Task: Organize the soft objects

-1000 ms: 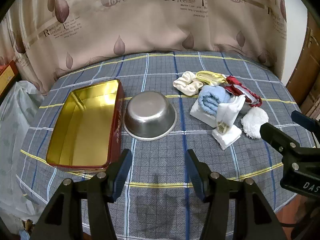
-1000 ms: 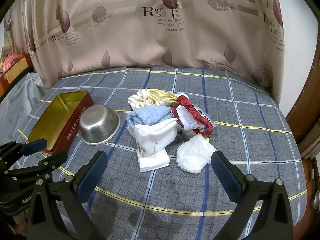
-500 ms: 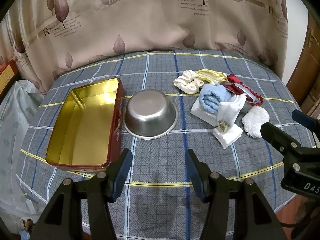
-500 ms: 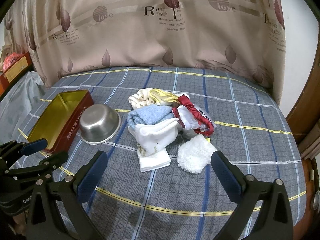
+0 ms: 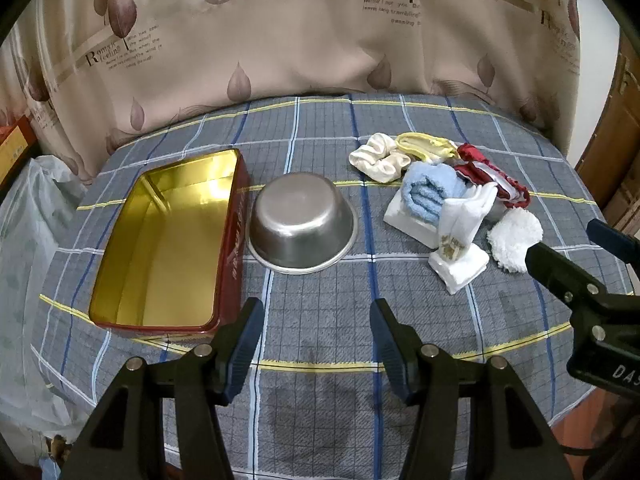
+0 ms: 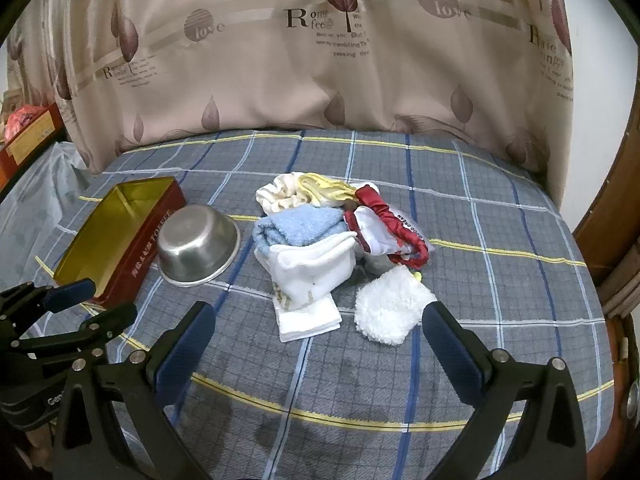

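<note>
Nearest, left hand-held gripper (image 5: 316, 344): jaws spread wide, nothing between them, touching nothing; it hangs over bare cloth at the near edge of the counter (image 5: 320, 392), tilted steeply downward. Right hand-held gripper (image 6: 316, 344): jaws spread wider, also empty, tilted down, hovering just short of the soft pile. Each gripper shows at the edge of the other's view. No hand or sleeve visible in either view.

Count, near to far:
- one fluffy white pad (image 6: 390, 306), closest to the right gripper, lying flat on the cloth
- one folded white sock or cloth (image 6: 310, 280), beside the pad, overlapping the pile; whether one piece or two, cannot tell
- one rolled light-blue towel (image 6: 300, 228) behind it, touching the white piece
- one red-and-white scrunched band (image 6: 390, 228), to the right of the towel
- one cream scrunchie (image 6: 278, 196) and one yellow-edged piece (image 6: 324, 190), farthest in the pile

Left of the pile, apart from it: one steel bowl (image 5: 302, 226), upside down, just beside one open red tin (image 5: 164, 240) with a gold interior, empty.

Behind all: a beige leaf-print curtain (image 5: 300, 40).
</note>
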The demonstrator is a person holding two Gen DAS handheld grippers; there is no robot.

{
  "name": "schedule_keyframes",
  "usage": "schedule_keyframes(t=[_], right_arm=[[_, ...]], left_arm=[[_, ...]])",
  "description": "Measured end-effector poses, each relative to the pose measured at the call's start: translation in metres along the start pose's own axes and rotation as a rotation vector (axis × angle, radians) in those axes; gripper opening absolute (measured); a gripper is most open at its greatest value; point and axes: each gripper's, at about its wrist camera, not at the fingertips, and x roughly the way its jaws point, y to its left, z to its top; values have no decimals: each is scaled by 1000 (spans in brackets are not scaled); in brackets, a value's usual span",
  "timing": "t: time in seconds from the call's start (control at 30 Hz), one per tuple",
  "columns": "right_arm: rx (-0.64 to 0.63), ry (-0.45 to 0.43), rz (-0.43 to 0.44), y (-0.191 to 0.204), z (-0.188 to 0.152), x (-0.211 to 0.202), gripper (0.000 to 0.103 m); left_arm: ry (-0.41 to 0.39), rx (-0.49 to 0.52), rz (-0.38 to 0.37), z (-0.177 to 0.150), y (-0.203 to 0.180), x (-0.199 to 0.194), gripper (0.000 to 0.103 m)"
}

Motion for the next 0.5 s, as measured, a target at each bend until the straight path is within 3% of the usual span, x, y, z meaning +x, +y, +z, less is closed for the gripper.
schedule_keyframes(t=[0.5], right_arm=[[-2, 16, -10, -5, -3, 6, 103]], left_arm=[[9, -1, 0, 0, 0, 3, 57]])
